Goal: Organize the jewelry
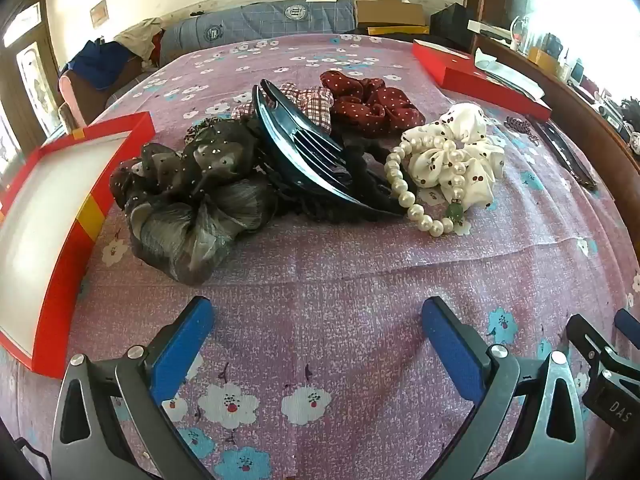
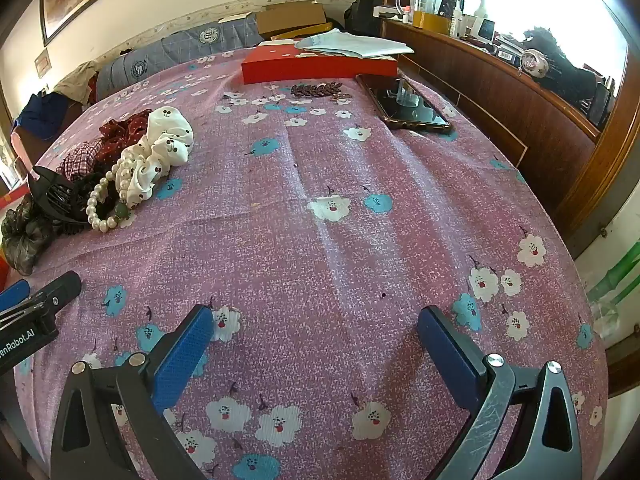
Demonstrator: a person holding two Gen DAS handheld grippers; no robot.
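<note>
Jewelry pile (image 1: pixel 280 168) lay straight ahead of my left tool (image 1: pixel 318 344), nearer than right tool (image 2: pixel 316 344); both wide open, empty.

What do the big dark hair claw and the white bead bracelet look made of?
Hair claw: apparently hard plastic, glossy dark teal-black; sharp highlights along its curved shell and rigid teeth. Bead bracelet: round pearly beads with a soft sheen, probably imitation pearl, real or fake unclear; one dull green bead looks stone-like.
</note>
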